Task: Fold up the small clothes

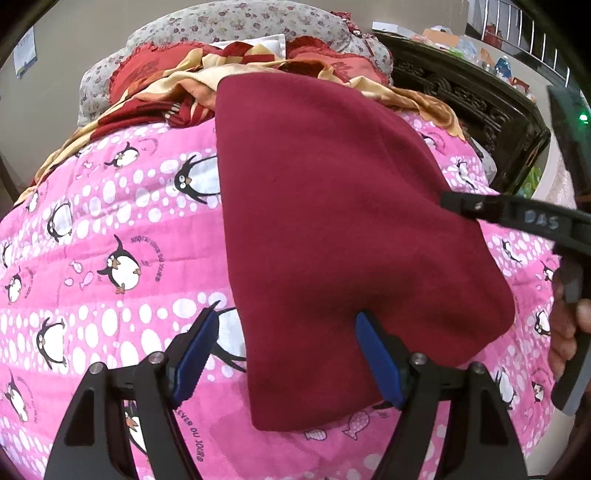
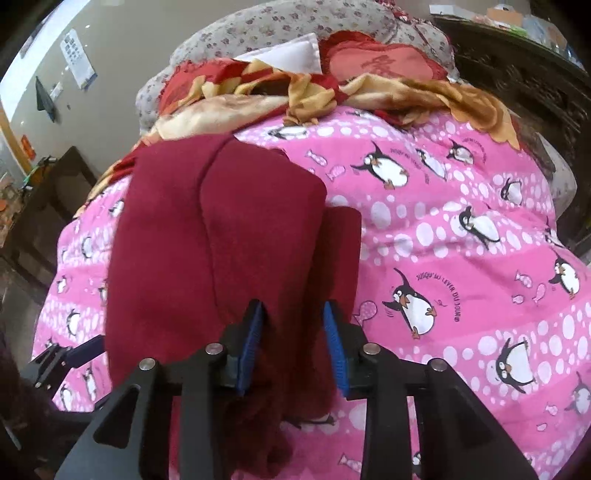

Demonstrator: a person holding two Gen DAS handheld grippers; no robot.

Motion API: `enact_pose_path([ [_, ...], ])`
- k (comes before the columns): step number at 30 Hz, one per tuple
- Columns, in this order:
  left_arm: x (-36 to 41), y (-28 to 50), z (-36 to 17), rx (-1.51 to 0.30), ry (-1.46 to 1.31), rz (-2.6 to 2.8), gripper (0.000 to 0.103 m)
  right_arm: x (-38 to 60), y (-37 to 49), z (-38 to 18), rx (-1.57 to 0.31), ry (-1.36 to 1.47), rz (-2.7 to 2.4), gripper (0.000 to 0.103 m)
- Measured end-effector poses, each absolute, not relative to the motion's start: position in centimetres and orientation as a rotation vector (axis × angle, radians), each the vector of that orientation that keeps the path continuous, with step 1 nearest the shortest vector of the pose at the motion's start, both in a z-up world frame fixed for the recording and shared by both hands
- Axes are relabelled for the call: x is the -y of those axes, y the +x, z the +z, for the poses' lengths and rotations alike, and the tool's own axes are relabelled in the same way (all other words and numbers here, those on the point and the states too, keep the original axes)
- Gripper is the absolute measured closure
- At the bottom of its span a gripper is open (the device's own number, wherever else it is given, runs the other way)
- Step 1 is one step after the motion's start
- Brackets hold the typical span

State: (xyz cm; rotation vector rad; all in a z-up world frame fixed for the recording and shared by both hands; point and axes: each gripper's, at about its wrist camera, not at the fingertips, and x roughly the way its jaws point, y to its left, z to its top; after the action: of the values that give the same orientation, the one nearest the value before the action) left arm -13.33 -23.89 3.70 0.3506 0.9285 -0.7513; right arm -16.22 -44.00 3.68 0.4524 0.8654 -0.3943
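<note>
A dark red garment (image 1: 332,229) lies folded on the pink penguin quilt (image 1: 110,221). My left gripper (image 1: 286,325) is open over the garment's near left edge, its right blue pad (image 1: 376,354) against the cloth. The right gripper's black finger (image 1: 498,210) reaches over the garment's right edge in the left wrist view. In the right wrist view the garment (image 2: 207,240) is layered, and my right gripper (image 2: 293,314) stands part open with a fold of the cloth between its blue pads (image 2: 255,343). The left gripper (image 2: 70,354) shows at the lower left.
A red and cream blanket (image 1: 177,85) and floral pillows (image 1: 236,22) are heaped at the bed's far end. A dark carved wooden headboard (image 1: 472,96) runs along the right. The quilt (image 2: 461,258) stretches right of the garment.
</note>
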Motion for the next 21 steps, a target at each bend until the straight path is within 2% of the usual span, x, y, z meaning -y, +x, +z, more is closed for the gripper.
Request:
enact_pose_path([
  [2, 23.6, -13.2, 4.3, -0.92, 0.331, -0.769, 0.023, 44.1, -17.2, 4.6, -0.82, 0.494, -0.379, 0.06],
  [4, 23.1, -12.6, 5.2, -0.909, 0.275, -0.807, 0.023, 44.5, -18.0, 4.9, -0.781, 0.548, -0.359, 0.049],
  [5, 23.1, -12.4, 5.4, -0.909, 0.257, -0.816, 0.023, 44.7, -18.3, 4.9, -0.766, 0.582, -0.349, 0.039],
  [6, 23.0, -12.0, 5.6, -0.915, 0.232, -0.827, 0.022, 45.0, -18.6, 4.7, -0.756, 0.614, -0.338, 0.035],
  [14, 23.9, -8.4, 4.4, -1.021, 0.107, -0.881, 0.019, 47.6, -18.0, 1.8, -0.731, 0.767, -0.309, 0.035],
  [21, 24.9, -7.1, 3.5, -1.04, 0.077, -0.919, 0.014, 49.2, -16.8, 0.0, -0.689, 0.873, -0.245, 0.028],
])
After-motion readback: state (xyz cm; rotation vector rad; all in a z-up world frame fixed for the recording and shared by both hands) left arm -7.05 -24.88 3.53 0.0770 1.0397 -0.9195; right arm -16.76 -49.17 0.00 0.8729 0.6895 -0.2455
